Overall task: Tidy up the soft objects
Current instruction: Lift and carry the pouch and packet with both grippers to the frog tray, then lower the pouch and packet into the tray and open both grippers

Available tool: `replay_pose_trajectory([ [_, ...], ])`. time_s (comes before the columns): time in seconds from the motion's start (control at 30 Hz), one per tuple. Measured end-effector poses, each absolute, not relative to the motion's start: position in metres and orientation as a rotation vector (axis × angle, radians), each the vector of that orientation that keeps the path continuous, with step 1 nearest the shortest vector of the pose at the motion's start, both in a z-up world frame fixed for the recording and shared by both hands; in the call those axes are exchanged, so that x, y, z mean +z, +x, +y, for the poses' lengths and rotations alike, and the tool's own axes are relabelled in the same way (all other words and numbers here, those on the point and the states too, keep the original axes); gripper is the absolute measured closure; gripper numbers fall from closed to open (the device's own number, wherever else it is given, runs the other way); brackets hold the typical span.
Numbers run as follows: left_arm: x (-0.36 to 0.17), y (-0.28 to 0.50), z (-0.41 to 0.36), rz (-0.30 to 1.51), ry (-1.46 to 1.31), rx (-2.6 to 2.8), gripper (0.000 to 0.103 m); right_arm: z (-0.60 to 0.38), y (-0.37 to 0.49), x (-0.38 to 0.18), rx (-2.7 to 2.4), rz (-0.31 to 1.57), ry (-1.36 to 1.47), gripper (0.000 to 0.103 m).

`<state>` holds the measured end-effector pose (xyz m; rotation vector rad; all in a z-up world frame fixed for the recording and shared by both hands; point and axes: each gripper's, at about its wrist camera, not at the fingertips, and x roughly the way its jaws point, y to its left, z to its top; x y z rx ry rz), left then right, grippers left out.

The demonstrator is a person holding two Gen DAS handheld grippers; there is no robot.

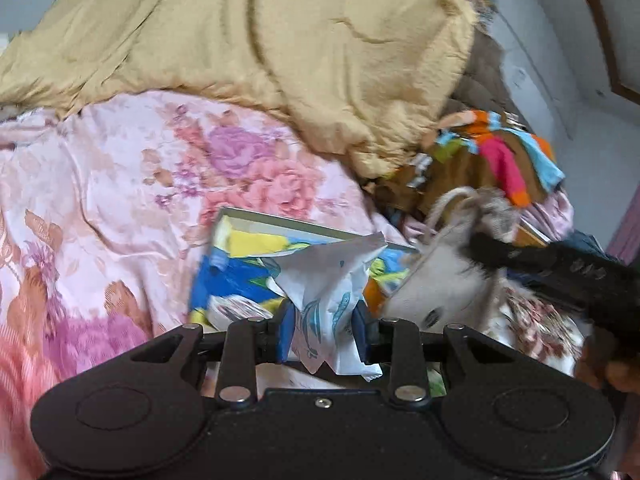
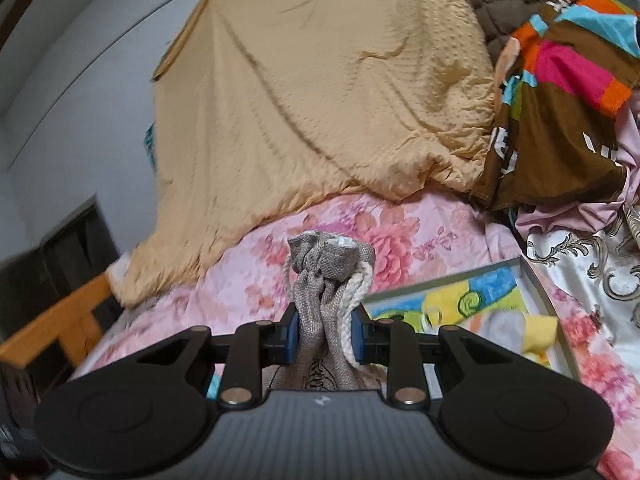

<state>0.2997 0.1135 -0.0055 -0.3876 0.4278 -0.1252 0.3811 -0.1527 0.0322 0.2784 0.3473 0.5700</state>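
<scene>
My left gripper (image 1: 323, 330) is shut on a crumpled white packet with blue leaf print (image 1: 332, 296), held above a shallow colourful box (image 1: 240, 248) that lies on the pink floral bedspread (image 1: 120, 184). My right gripper (image 2: 325, 334) is shut on the neck and white cord of a grey drawstring pouch (image 2: 324, 264). In the left wrist view the pouch (image 1: 436, 280) hangs from the right gripper (image 1: 480, 242) at the box's right end. The box also shows in the right wrist view (image 2: 480, 300).
A tan quilt (image 1: 280, 40) is heaped at the back of the bed. A brown multicoloured cloth (image 1: 500, 160) and patterned fabrics (image 2: 592, 264) lie at the right. A wooden bed frame (image 2: 56, 328) and a dark gap are at the left.
</scene>
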Motion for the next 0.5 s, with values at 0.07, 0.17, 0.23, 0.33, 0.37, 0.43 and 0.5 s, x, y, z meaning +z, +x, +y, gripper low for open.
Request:
replay_pose_trajectory([
  [0.07, -0.009, 0.316, 0.124, 0.440, -0.382, -0.110, 0.070, -0.146, 0.398, 0.036, 0.539, 0.360, 0.293, 0.074],
  [0.17, -0.016, 0.339, 0.134, 0.497, -0.382, -0.106, 0.070, -0.136, 0.422, 0.035, 0.502, 0.409, 0.343, 0.074],
  [0.23, -0.019, 0.347, 0.137, 0.507, -0.375, -0.102, 0.070, -0.129, 0.435, 0.031, 0.473, 0.444, 0.359, 0.074],
  [0.33, -0.025, 0.354, 0.137, 0.518, -0.375, -0.119, 0.068, -0.118, 0.449, 0.022, 0.426, 0.498, 0.344, 0.074],
  [0.37, -0.028, 0.355, 0.137, 0.526, -0.382, -0.126, 0.068, -0.115, 0.451, 0.018, 0.417, 0.513, 0.343, 0.074],
  [0.43, -0.032, 0.358, 0.138, 0.536, -0.393, -0.128, 0.067, -0.112, 0.455, 0.010, 0.396, 0.544, 0.342, 0.073],
  [0.5, -0.035, 0.362, 0.138, 0.539, -0.392, -0.120, 0.067, -0.112, 0.455, 0.004, 0.380, 0.559, 0.335, 0.070],
])
